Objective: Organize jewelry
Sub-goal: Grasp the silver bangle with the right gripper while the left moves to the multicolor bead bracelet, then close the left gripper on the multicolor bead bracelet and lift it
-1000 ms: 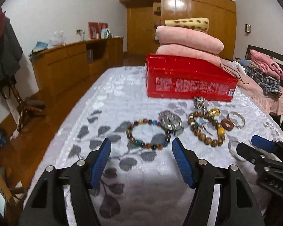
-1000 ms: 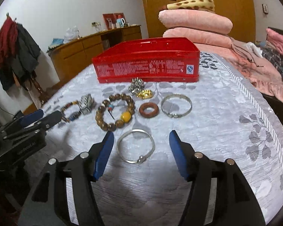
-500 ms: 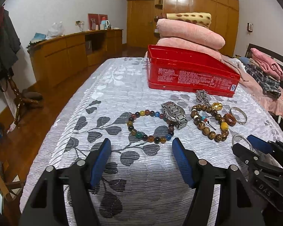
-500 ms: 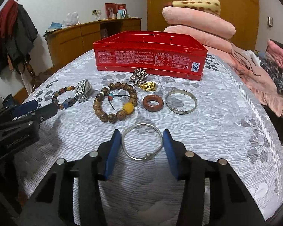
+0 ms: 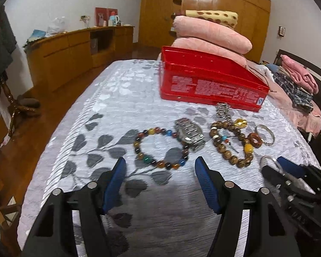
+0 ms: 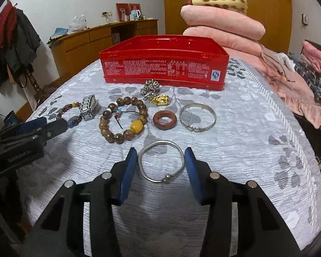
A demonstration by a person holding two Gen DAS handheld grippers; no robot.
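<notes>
A red tin box (image 6: 163, 68) stands on the bed, also in the left wrist view (image 5: 209, 85). In front of it lie a silver chain (image 6: 150, 87), a gold charm (image 6: 160, 100), a brown bead bracelet (image 6: 123, 122), a wooden ring (image 6: 164, 120), a silver bangle (image 6: 197, 117), a metal watch (image 5: 189, 133) and a coloured bead bracelet (image 5: 160, 147). My right gripper (image 6: 161, 163) straddles a thin silver bangle (image 6: 161, 160); its pads stand close beside it, a small gap showing. My left gripper (image 5: 160, 172) is open and empty, just short of the coloured bead bracelet.
The bed has a white and grey leaf-patterned cover (image 6: 246, 150). Pink pillows (image 6: 222, 23) are stacked behind the box. A wooden sideboard (image 5: 75, 49) stands along the left wall. Clothes (image 6: 314, 68) lie at the right. The bed edge drops off at left.
My right gripper has moved forward around the thin silver bangle and its jaws have narrowed toward it. My left gripper has edged closer to the coloured bead bracelet, still wide open.
</notes>
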